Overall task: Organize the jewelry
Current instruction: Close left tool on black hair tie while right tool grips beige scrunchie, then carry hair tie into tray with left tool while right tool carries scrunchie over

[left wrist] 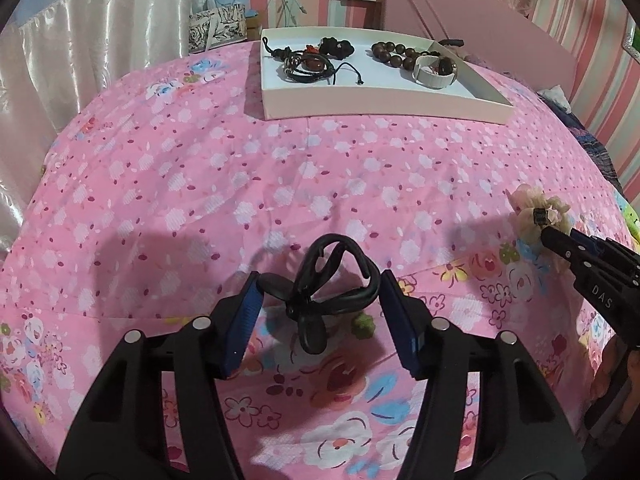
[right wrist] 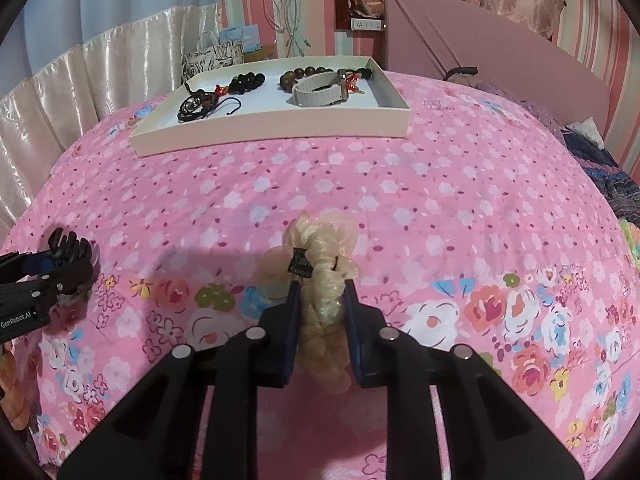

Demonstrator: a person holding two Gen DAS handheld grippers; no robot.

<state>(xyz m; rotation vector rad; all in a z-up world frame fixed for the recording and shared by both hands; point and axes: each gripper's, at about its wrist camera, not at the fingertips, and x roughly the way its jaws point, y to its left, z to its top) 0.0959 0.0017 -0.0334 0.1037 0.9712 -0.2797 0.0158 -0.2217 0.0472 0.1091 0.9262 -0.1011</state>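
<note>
My left gripper (left wrist: 320,292) is shut on a black claw hair clip (left wrist: 324,288), held just above the pink bedspread; the clip also shows at the left in the right wrist view (right wrist: 70,246). My right gripper (right wrist: 322,290) is shut on a cream organza scrunchie (right wrist: 324,264) with a small black tag; it also shows at the right in the left wrist view (left wrist: 536,216). A shallow white tray (left wrist: 384,106) (right wrist: 272,130) lies at the far side of the bed. It holds black cord bracelets (left wrist: 308,66), brown wooden beads (left wrist: 394,54) and a white band (right wrist: 320,94).
The pink floral bedspread (left wrist: 280,184) covers the whole surface. A pink headboard (right wrist: 480,40) stands behind the tray at the right. A patterned bag (left wrist: 218,28) and satin curtains (left wrist: 100,52) are at the far left. Dark folded fabric (right wrist: 600,164) lies at the right edge.
</note>
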